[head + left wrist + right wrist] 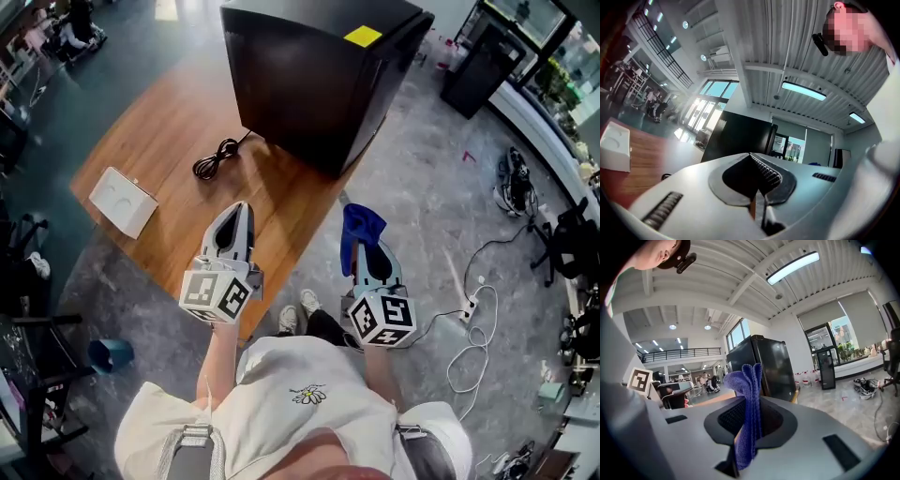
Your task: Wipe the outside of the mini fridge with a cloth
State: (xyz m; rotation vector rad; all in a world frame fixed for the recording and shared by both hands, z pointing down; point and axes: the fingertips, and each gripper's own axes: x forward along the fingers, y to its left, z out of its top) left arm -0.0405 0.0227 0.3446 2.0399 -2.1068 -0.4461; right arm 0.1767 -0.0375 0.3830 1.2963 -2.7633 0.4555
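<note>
A black mini fridge (319, 75) with a yellow sticker stands at the far right corner of a wooden table (178, 150); it also shows in the left gripper view (736, 140) and the right gripper view (764, 364). My right gripper (361, 234) is shut on a blue cloth (361, 230), which sticks up between the jaws (747, 399). It hovers beyond the table's near right edge, short of the fridge. My left gripper (234, 220) is shut and holds nothing, above the table's near part.
A coiled black power cord (216, 157) lies on the table in front of the fridge. A white box (122, 201) sits at the table's left edge. Cables and a power strip (473, 300) lie on the floor to the right. A black cabinet (478, 66) stands far right.
</note>
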